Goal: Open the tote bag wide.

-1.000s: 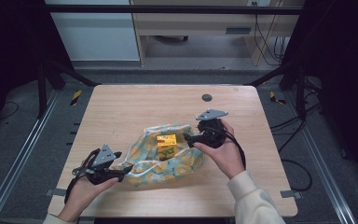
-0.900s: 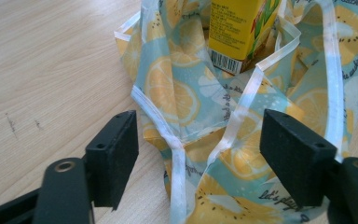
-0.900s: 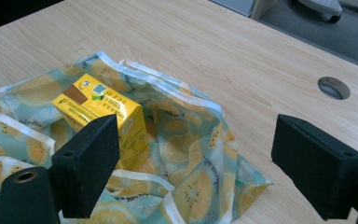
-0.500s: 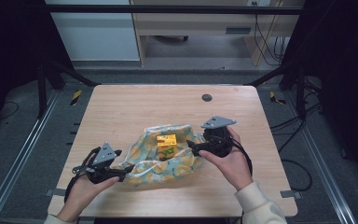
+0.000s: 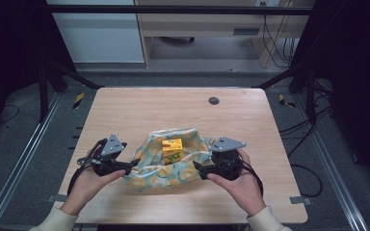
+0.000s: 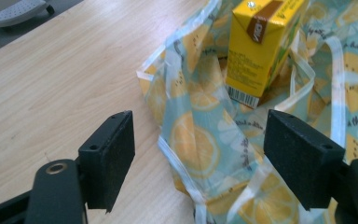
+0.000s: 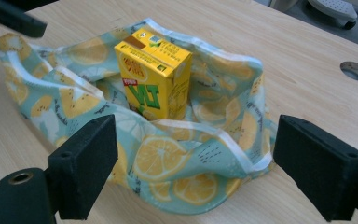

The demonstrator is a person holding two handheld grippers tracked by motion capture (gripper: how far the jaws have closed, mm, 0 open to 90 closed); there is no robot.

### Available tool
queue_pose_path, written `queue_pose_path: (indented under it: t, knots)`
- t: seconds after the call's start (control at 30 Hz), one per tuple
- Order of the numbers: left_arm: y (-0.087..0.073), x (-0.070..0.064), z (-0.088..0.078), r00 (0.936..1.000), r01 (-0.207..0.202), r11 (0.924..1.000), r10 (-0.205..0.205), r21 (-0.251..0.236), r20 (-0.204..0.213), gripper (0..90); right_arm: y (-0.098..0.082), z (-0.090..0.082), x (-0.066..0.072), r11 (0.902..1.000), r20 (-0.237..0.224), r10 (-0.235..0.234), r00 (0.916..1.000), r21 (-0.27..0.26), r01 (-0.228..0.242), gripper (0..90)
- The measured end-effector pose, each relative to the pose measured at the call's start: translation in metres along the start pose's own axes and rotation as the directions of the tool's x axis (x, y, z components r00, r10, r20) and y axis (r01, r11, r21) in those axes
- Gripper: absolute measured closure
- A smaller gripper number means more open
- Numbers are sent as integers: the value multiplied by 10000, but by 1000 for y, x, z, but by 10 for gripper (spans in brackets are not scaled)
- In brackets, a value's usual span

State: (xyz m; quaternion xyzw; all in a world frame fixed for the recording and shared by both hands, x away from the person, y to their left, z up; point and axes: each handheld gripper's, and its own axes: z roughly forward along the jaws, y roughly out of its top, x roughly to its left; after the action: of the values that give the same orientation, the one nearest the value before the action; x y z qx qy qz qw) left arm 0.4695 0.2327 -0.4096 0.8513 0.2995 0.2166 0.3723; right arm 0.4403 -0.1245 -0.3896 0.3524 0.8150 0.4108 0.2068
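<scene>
A lemon-print cloth bag (image 5: 166,175) lies open and crumpled on the table, and a yellow drink carton (image 5: 172,148) stands upright inside it. My left gripper (image 5: 134,166) is at the bag's left edge. Its jaws have just been opening and stand open. In the left gripper view, my left gripper (image 6: 198,154) has a fold of the bag (image 6: 191,135) lying loose between the pads, with the carton (image 6: 261,42) beyond. My right gripper (image 5: 196,167) is open at the bag's near right side. The right gripper view shows my right gripper (image 7: 193,168) facing the bag (image 7: 168,158) and the carton (image 7: 154,70).
The wooden table (image 5: 139,110) has a round hole (image 5: 214,100) near its far edge, and the hole (image 7: 355,71) also appears in the right gripper view. Metal frame rails run along both sides, and cables lie on the floor to the right.
My right gripper has drawn back from the bag's right rim toward the table's near edge. My left hand has lifted a little at the bag's left edge.
</scene>
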Motion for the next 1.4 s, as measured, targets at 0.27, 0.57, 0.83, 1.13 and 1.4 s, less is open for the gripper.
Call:
queue_pose_path:
  t: [0.27, 0.57, 0.83, 1.13, 1.4]
  knots:
    - [17, 13, 15, 9996, 247, 9997, -248, 74, 96, 253, -13, 12, 6, 9997, -177, -144, 9997, 171, 147, 126]
    - [37, 19, 41, 9998, -148, 9992, 142, 362, 167, 286, -24, 26, 19, 9981, -370, -616, 9974, 55, 619, 124]
    - [42, 14, 70, 9974, -659, 9932, 629, 962, 341, 329, -32, 46, 23, 9920, -461, -1129, 9925, 509, 1152, 116]
    - [38, 17, 101, 9977, -676, 9818, 667, 1777, 109, 619, -38, 61, 13, 9900, -638, -783, 9949, 1127, 852, 615]
    - [47, 15, 83, 9999, -143, 9973, 136, 718, 96, 891, -32, 45, 8, 9959, -1024, -614, 9928, 602, 678, 877]
